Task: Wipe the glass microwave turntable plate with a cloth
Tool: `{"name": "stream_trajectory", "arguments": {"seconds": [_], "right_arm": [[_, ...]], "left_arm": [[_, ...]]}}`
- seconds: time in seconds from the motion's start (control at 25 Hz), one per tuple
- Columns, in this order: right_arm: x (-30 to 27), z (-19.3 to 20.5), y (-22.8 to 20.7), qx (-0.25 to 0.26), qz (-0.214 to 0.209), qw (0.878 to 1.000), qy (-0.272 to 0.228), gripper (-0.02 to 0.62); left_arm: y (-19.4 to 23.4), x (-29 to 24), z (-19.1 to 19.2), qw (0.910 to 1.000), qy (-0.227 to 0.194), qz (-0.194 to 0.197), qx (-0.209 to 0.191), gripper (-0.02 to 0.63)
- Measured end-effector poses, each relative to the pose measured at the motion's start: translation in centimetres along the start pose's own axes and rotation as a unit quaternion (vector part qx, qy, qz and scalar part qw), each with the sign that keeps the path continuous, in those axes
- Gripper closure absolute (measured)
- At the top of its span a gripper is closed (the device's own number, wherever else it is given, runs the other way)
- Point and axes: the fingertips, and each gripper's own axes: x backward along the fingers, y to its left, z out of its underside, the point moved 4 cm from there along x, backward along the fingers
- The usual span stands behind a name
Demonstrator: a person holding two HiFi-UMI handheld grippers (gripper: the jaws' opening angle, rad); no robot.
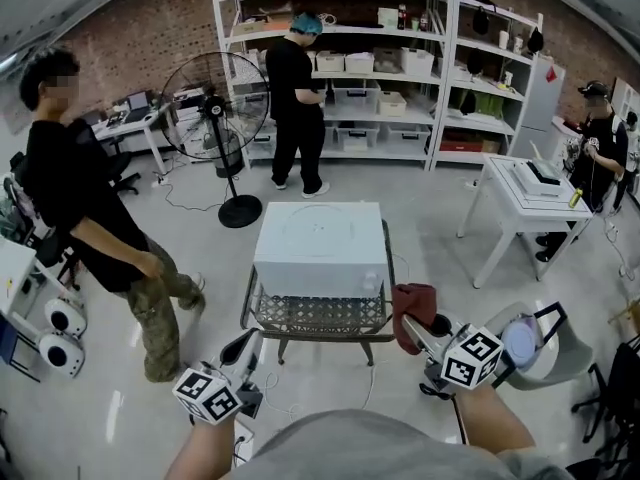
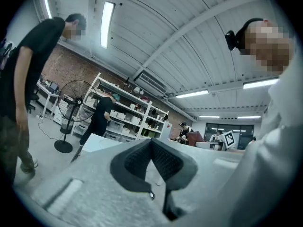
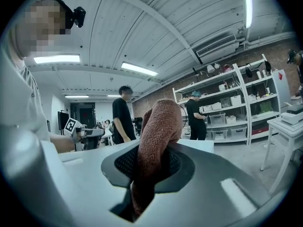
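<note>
The glass turntable plate does not show in any view. A white microwave [image 1: 320,246] stands on a small wire-mesh table [image 1: 315,315] straight ahead, its door side hidden from me. My right gripper [image 1: 412,323] is shut on a red-brown cloth [image 1: 414,306], held just off the table's right front corner. In the right gripper view the cloth [image 3: 161,122] sticks up out of the right gripper [image 3: 154,151]. My left gripper [image 1: 250,341] hovers low at the table's left front corner. Seen from its own camera, the left gripper [image 2: 151,143] has its pads together with nothing between them.
A person [image 1: 95,218] stands close on the left. A pedestal fan [image 1: 222,118] and white shelving [image 1: 380,58], with another person [image 1: 295,98] at it, lie behind the microwave. A white table [image 1: 525,203] is to the right, a grey chair [image 1: 545,343] at lower right.
</note>
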Motion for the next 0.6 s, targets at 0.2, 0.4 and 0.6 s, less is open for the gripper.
{"name": "stream_trajectory", "arguments": {"seconds": [0.2, 0.4, 0.6], "right_arm": [[2.1, -0.2, -1.3, 0.003, -0.013, 1.000, 0.000, 0.531], [2.9, -0.5, -1.9, 0.007, -0.029, 1.000, -0.003, 0.531], [1.8, -0.7, -2.1, 0.007, -0.041, 0.999, -0.002, 0.531]], "left_arm": [[-2.8, -0.8, 1.1, 0.9999, -0.003, -0.010, 0.000, 0.606], [-4.4, -0.9, 1.4, 0.9997, -0.005, -0.022, 0.002, 0.606], [-3.9, -1.1, 1.1, 0.9996, -0.005, -0.029, 0.002, 0.606]]}}
